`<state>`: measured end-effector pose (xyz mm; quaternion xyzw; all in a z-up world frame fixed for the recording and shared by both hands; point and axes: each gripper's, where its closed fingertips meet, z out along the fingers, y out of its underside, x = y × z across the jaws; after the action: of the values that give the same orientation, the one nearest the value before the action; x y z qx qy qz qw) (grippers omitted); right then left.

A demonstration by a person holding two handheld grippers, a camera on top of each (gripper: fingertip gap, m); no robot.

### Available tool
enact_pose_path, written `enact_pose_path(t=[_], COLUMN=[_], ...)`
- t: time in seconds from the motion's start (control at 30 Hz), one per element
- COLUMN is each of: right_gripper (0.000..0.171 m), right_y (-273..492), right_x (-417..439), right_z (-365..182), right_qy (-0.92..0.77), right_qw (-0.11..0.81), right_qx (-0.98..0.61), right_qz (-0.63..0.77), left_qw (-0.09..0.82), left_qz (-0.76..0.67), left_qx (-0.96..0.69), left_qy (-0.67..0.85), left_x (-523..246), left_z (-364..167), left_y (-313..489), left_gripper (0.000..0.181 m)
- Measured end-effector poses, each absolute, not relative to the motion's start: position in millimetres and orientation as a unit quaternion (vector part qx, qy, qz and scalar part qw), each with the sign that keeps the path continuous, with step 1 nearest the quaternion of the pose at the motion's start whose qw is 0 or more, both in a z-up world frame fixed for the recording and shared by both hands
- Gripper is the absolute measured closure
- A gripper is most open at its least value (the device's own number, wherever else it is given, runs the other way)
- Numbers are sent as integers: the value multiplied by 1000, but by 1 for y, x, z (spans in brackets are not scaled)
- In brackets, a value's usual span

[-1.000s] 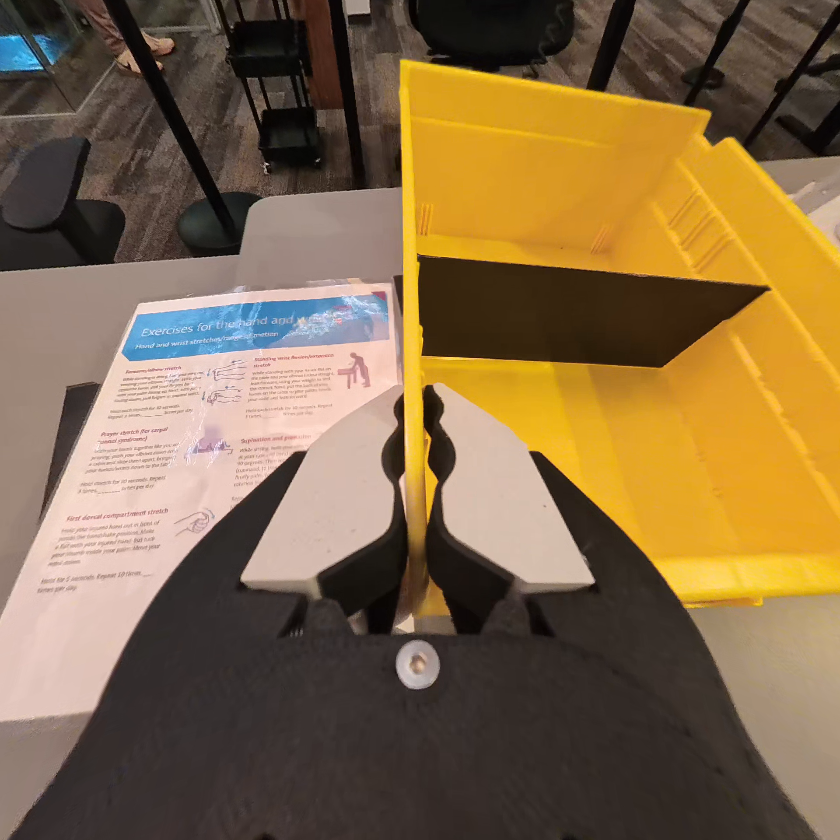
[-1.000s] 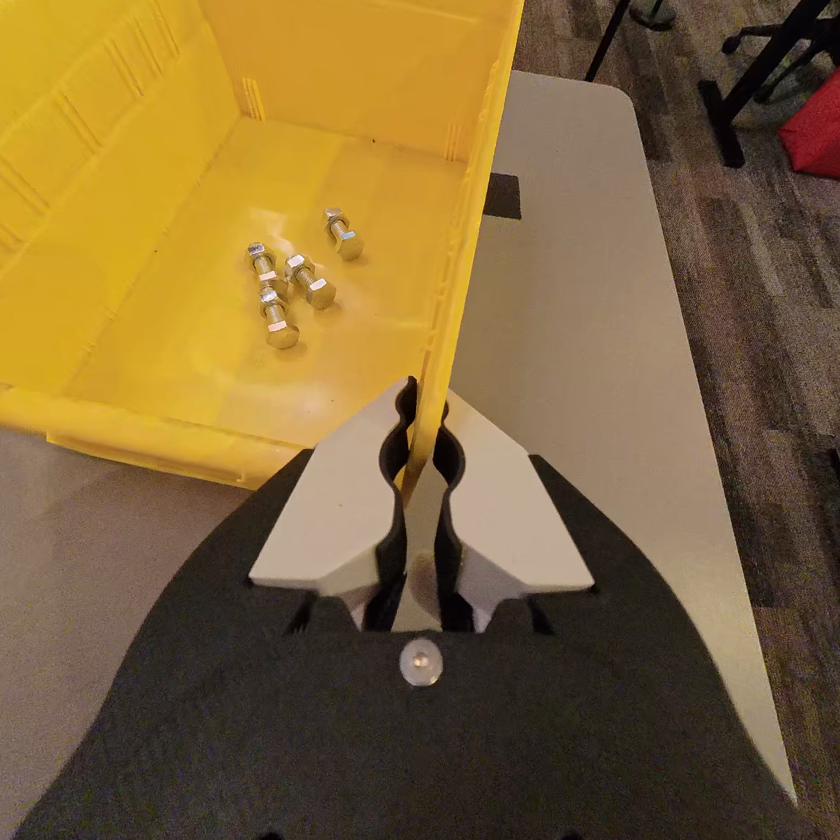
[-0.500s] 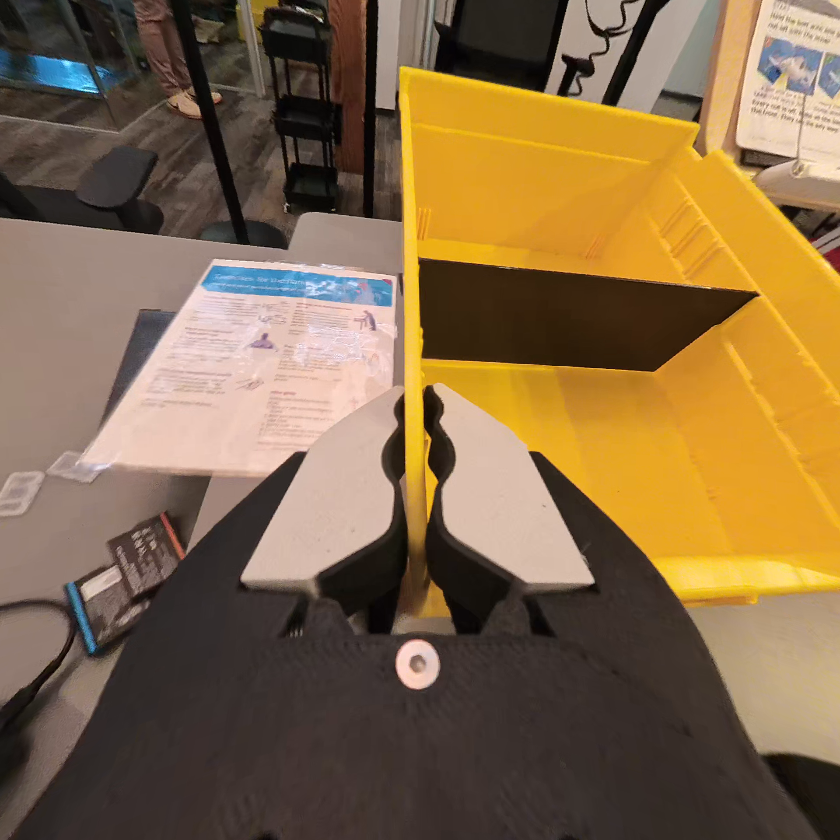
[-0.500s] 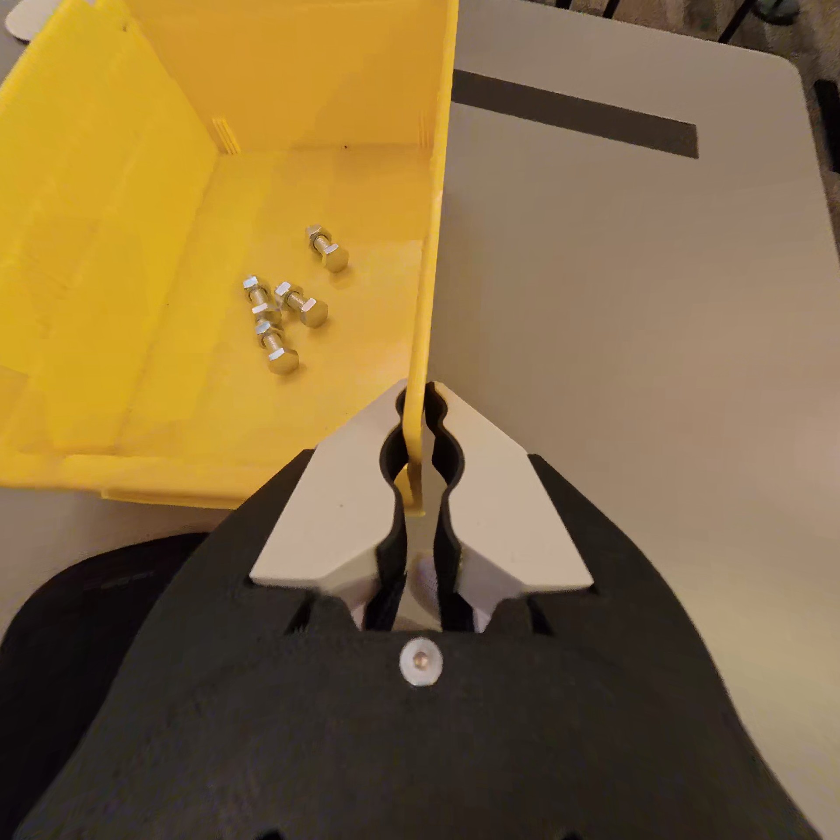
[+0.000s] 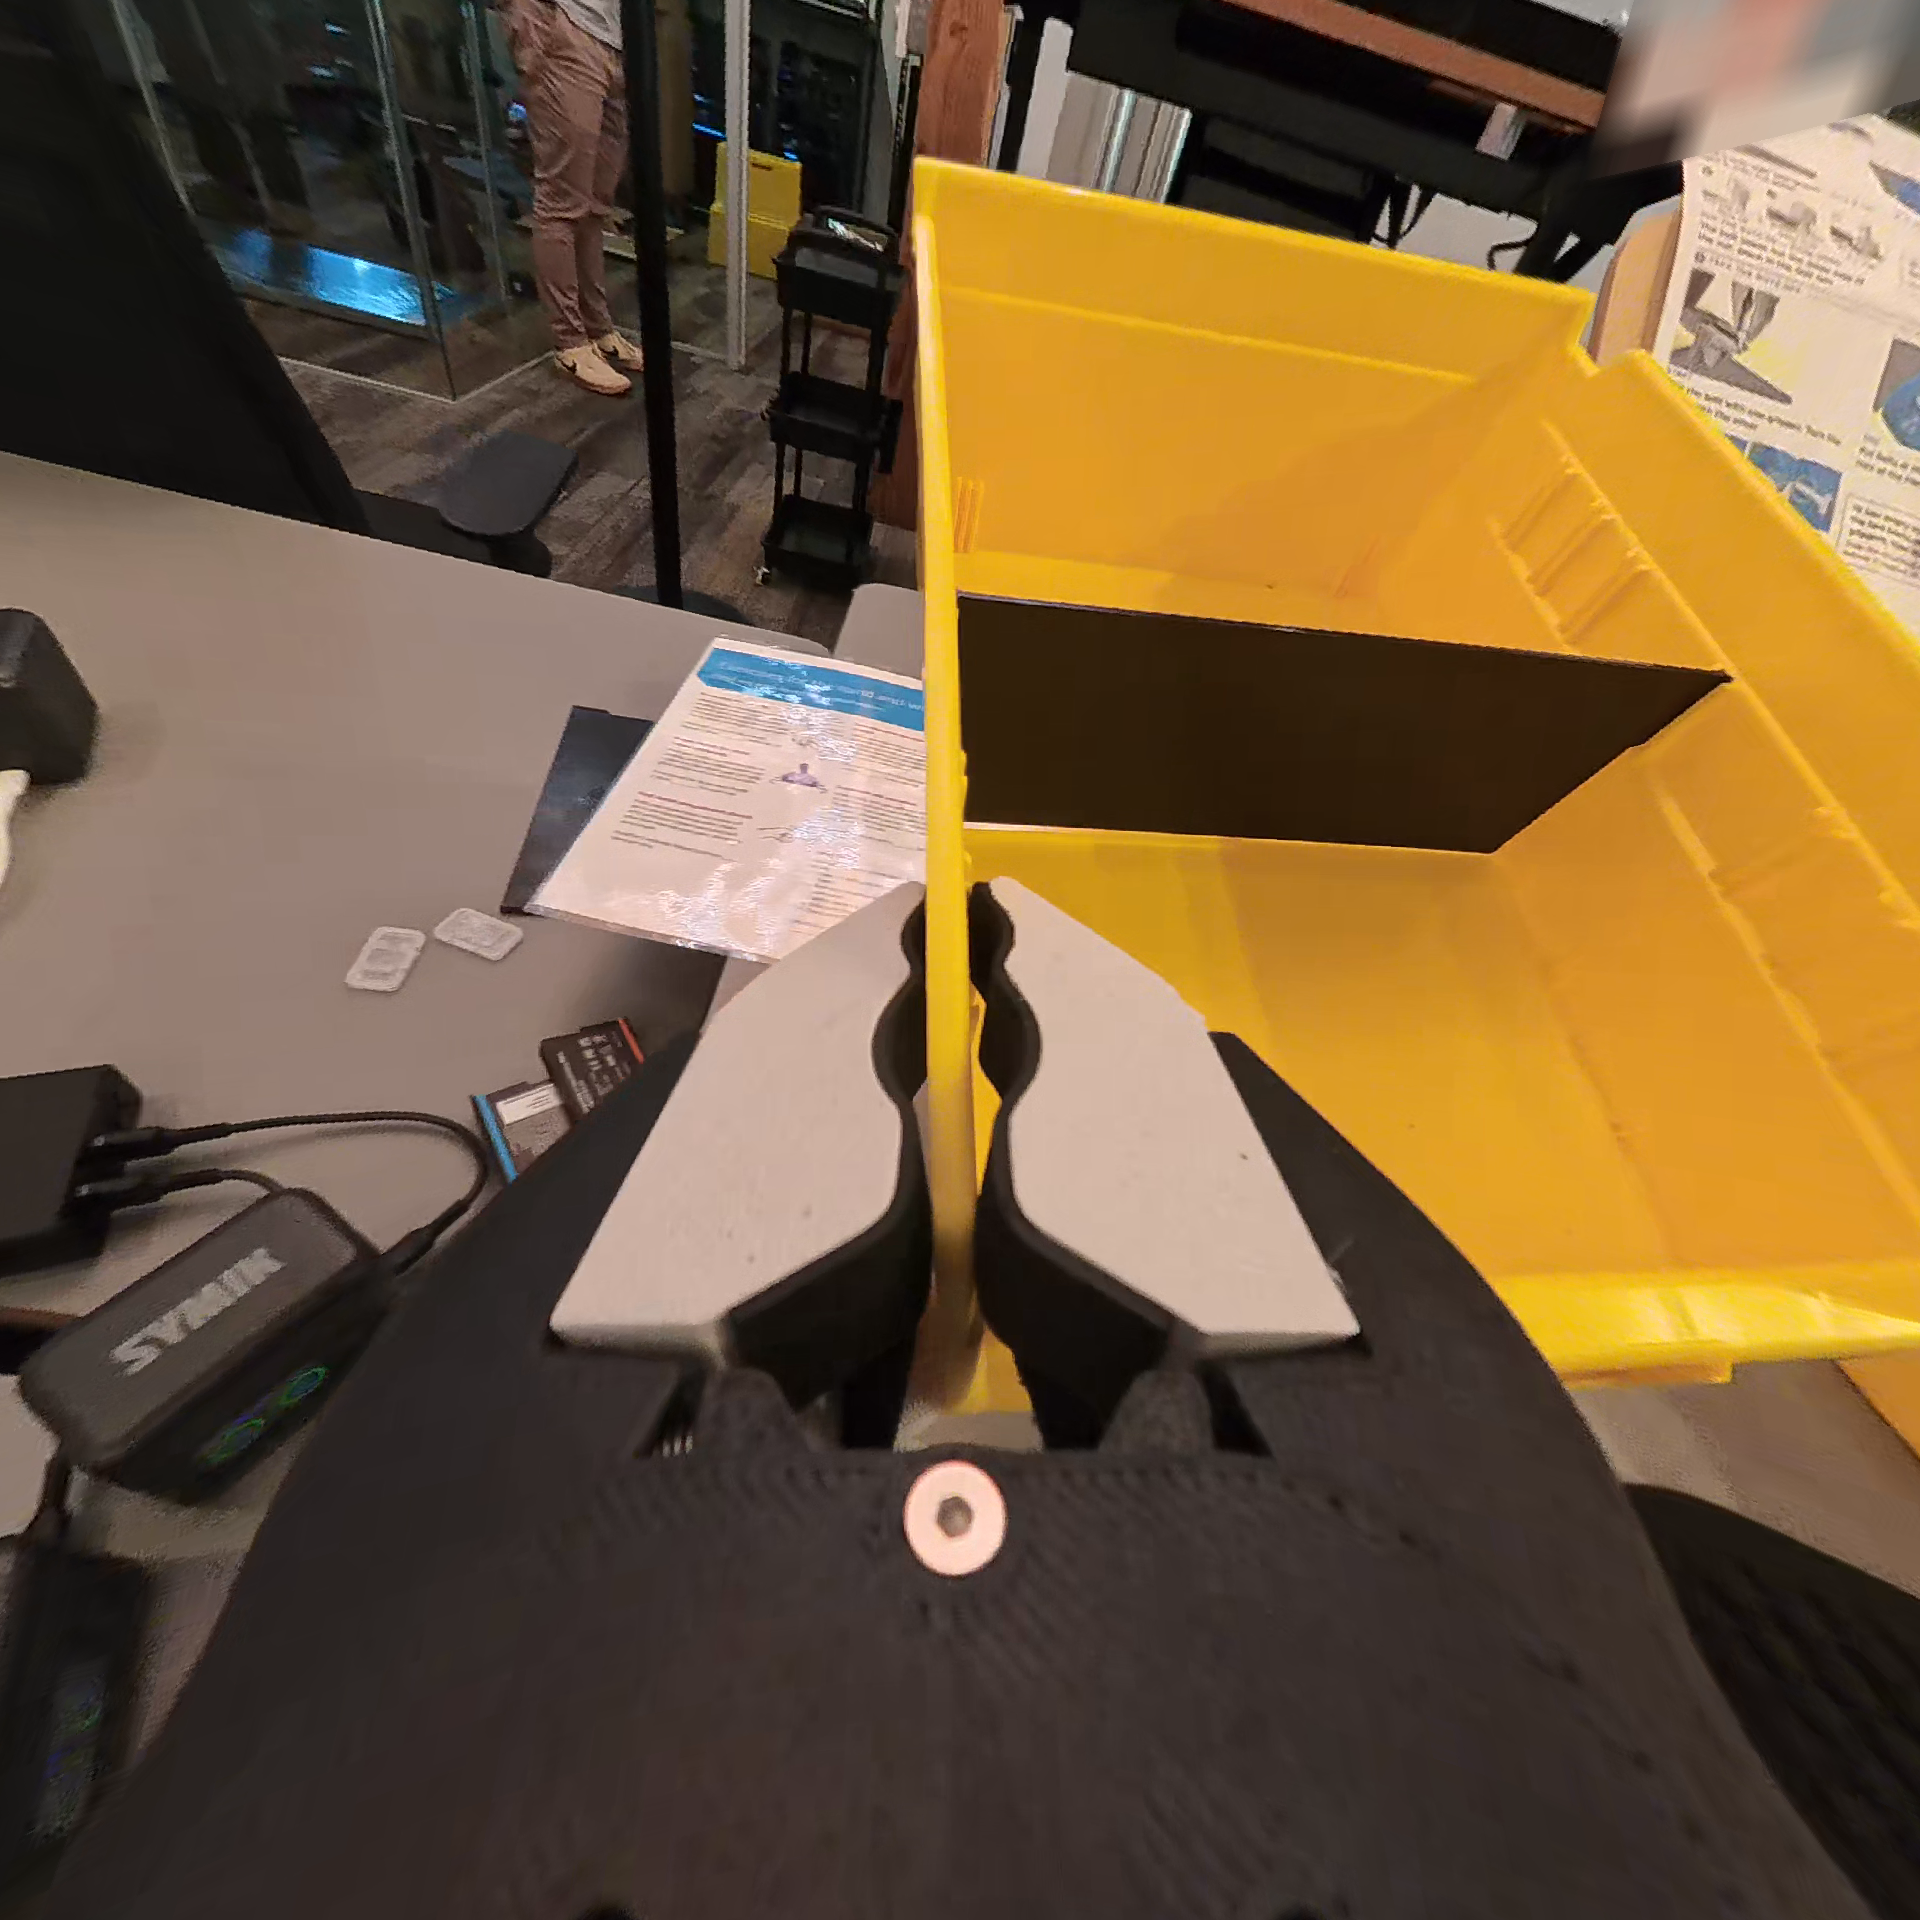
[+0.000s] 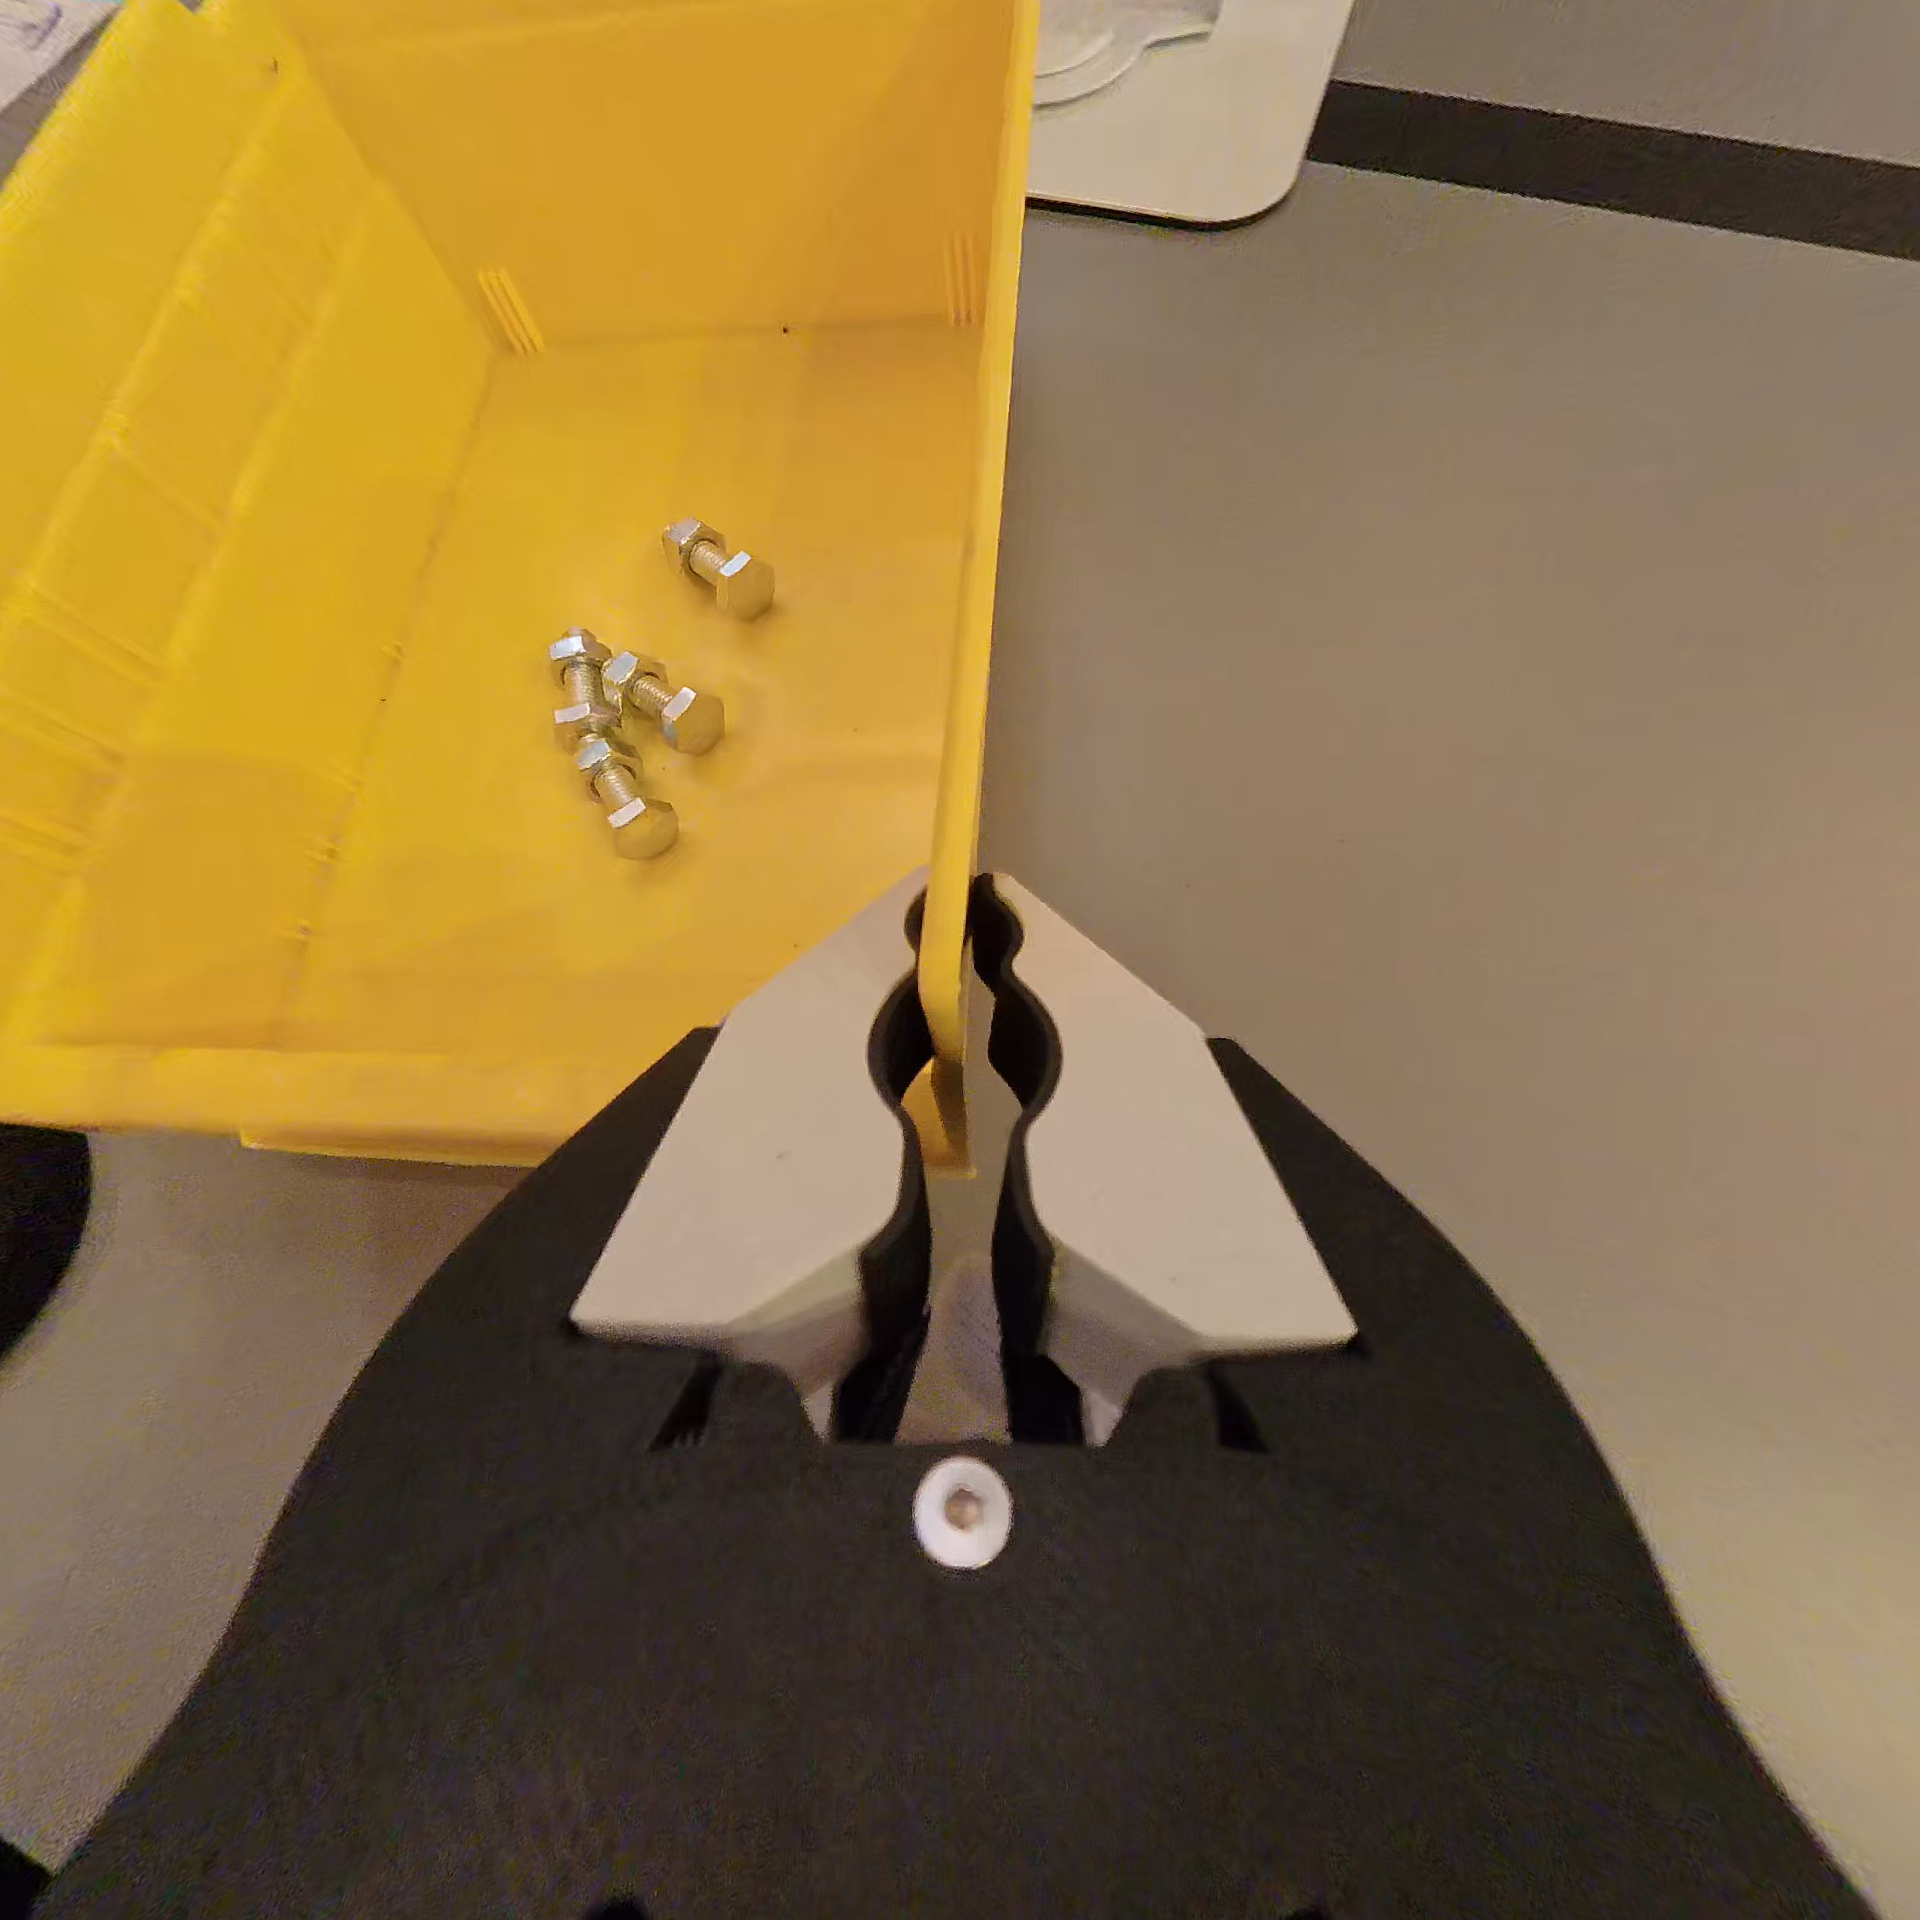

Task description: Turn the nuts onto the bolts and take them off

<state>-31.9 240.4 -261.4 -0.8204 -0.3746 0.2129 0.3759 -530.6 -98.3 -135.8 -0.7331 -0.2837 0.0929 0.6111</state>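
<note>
My left gripper [image 5: 948, 909] is shut on the left side wall of a yellow bin [image 5: 1455, 1039] with a black divider [image 5: 1299, 727] across it. The compartment in front of the divider holds nothing. My right gripper [image 6: 956, 899] is shut on the right side wall of a yellow bin [image 6: 997, 416]. On this bin's floor lie several silver bolts with nuts on them [image 6: 639, 717], one a little apart [image 6: 722, 571]. I cannot tell whether both views show one bin or two adjoining bins.
On the grey table [image 5: 260, 727] to the left lie a laminated sheet [image 5: 769, 810], two small clear cases [image 5: 436, 940], batteries [image 5: 566, 1086], a black power bank with cables [image 5: 197, 1340]. A printed poster [image 5: 1808, 364] stands at the far right. A person's legs [image 5: 571, 187] show beyond. A white mat [image 6: 1174, 104] lies behind the right bin. The grippers' ends are close to 60 cm from one another.
Both grippers stayed shut on the bin walls while the bin moved toward me and the views tilted. More of the left table clutter came into view. The bolts kept their places in the bin.
</note>
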Motion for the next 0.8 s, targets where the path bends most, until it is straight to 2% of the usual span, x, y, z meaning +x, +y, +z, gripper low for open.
enact_pose_path(t=[0.33, 0.4, 0.5, 0.6, 0.67, 0.8], right_gripper=[169, 158, 154, 138, 121, 124], right_y=[208, 201, 188, 174, 161, 146], right_x=[-171, -197, -233, -265, -284, -313], right_z=[-271, -273, -267, -266, -271, -274], right_qy=[-333, -345, -395, -429, -453, -462], right_qw=[401, 393, 397, 382, 359, 331], right_qx=[-813, -813, -791, -779, -776, -775], right_qz=[258, 256, 245, 251, 251, 277], left_qw=[616, 615, 614, 614, 615, 617], left_qz=[106, 108, 114, 114, 114, 116], left_qx=[-717, -715, -713, -711, -710, -709], left_qy=[-308, -314, -319, -322, -323, -322], left_x=[-549, -553, -556, -556, -556, -555], left_z=[-136, -139, -140, -141, -141, -141], left_y=[-147, -156, -167, -174, -177, -179], left_gripper=[176, 176, 176, 176, 176, 176])
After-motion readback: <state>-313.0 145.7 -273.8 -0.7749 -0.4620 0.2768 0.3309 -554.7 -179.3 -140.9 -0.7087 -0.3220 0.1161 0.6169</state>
